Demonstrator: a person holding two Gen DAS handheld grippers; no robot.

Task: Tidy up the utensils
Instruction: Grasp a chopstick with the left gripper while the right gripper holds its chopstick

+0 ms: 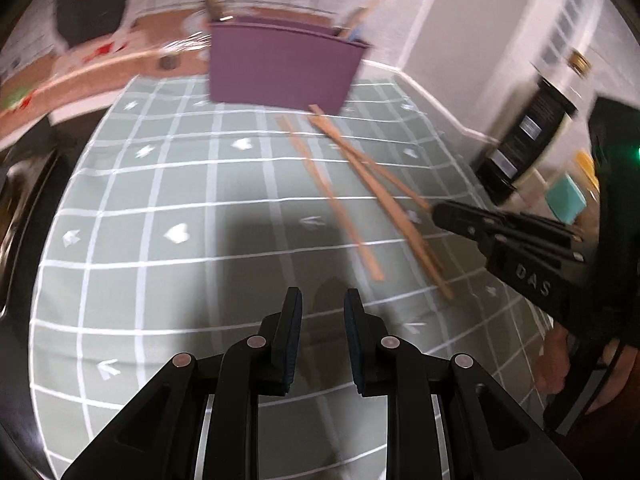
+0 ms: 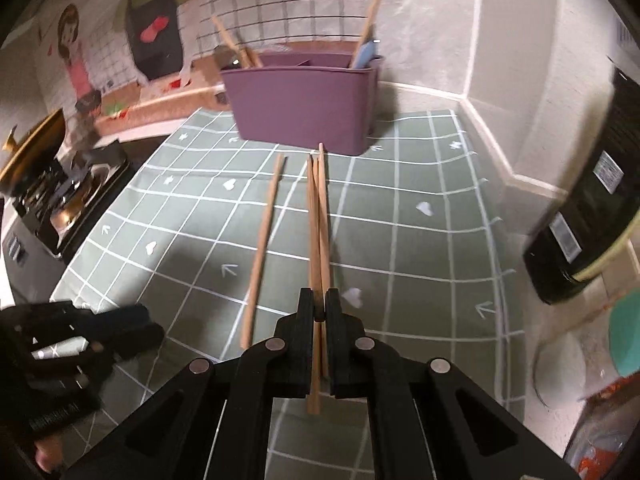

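A purple utensil caddy stands at the far end of the green checked cloth, with wooden sticks and a blue utensil standing in it; it also shows in the left wrist view. My right gripper is shut on a pair of wooden chopsticks that point toward the caddy. A third chopstick lies loose on the cloth to their left. My left gripper is open and empty over the cloth, near the loose chopstick. The right gripper shows at the right in the left wrist view.
A dark jar with labels stands at the right by the wall. A sink with a dark rack lies left of the cloth. A teal object sits at the far right. The wall corner runs behind the caddy.
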